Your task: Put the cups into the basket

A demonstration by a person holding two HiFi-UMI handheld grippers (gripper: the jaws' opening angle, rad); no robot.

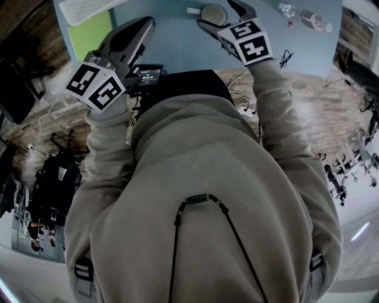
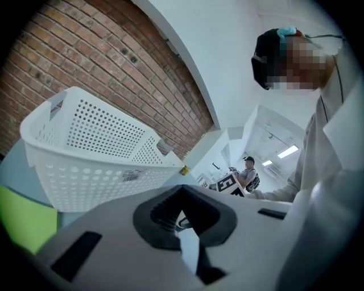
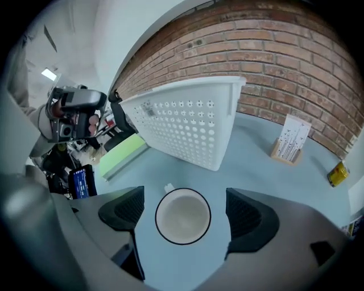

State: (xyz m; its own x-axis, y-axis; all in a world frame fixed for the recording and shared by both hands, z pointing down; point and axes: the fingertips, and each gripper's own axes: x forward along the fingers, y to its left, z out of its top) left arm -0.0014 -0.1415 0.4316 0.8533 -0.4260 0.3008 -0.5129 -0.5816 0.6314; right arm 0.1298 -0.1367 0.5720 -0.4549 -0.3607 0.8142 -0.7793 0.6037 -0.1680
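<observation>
A white cup with a dark rim stands upright and empty on the pale blue table. My right gripper points down over it, open, one jaw on each side of the cup and both pads clear of it. In the head view the cup sits between the right gripper's jaws at the top middle. The white perforated basket stands just beyond the cup, tilted in this view. My left gripper hovers left of the cup, near the basket. Its jaws are together with nothing in them.
A green pad lies left of the basket. A small wooden card holder and a yellow object stand to the right by the brick wall. Plastic bottles lie at the table's far right. A small lit screen sits at the near edge.
</observation>
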